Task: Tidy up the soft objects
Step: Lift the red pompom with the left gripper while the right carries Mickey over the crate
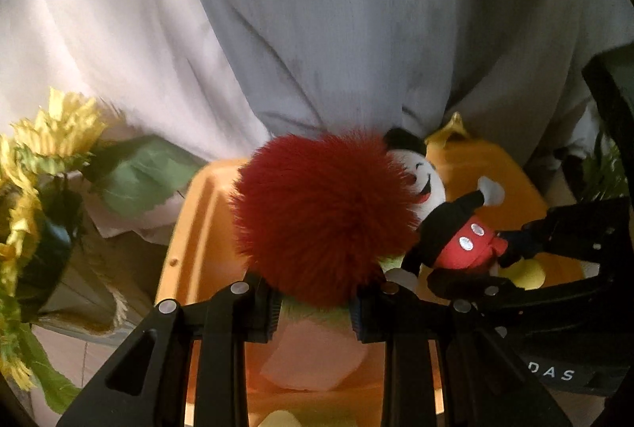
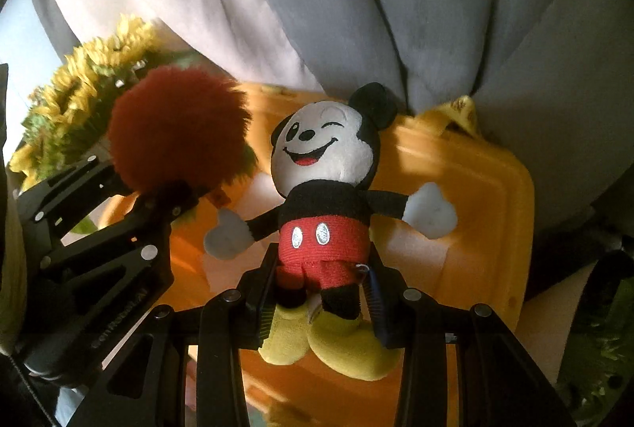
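A fluffy dark-red pom-pom (image 1: 321, 213) with a greenish base fills the middle of the left wrist view, and my left gripper (image 1: 315, 312) is shut on that base. To its right hangs a mouse plush (image 1: 455, 229) with red shorts, held by my right gripper (image 1: 499, 262). In the right wrist view the mouse plush (image 2: 325, 189) faces the camera, arms spread, with my right gripper (image 2: 321, 288) shut on its legs above the yellow shoes. My left gripper (image 2: 158, 195) holds the pom-pom (image 2: 178, 126) at the left. Both toys hang over an orange plastic bin (image 2: 483, 189).
The orange bin (image 1: 190, 229) lies below both grippers, its inside mostly hidden by the toys. Grey and white curtains (image 1: 356, 11) hang behind, tied with a yellow band (image 2: 463, 110). Artificial sunflowers (image 1: 47, 149) stand at the left. More green leaves (image 2: 606, 347) show at the far right.
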Demonstrator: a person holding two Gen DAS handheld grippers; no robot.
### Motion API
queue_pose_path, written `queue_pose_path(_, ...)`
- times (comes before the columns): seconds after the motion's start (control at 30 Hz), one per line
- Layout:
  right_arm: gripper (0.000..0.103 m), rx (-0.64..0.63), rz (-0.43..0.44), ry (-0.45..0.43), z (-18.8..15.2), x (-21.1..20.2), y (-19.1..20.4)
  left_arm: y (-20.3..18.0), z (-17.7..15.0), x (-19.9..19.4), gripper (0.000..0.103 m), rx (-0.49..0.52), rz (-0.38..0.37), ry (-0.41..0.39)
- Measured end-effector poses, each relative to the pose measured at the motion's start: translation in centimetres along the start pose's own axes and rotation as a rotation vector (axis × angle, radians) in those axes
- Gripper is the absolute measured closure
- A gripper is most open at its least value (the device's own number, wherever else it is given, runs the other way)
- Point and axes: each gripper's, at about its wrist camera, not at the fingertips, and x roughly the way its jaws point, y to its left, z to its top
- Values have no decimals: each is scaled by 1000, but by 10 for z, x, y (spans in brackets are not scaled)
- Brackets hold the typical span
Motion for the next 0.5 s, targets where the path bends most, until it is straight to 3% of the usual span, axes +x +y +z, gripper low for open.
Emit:
queue_pose_path(0.27,62,-10,8,97,10,29,0,1,-11,23,74,-3,-7,84)
queue_pose_path(0.5,62,-48,-37,196,6,55,1,4,-19,33,73,-11,2,133)
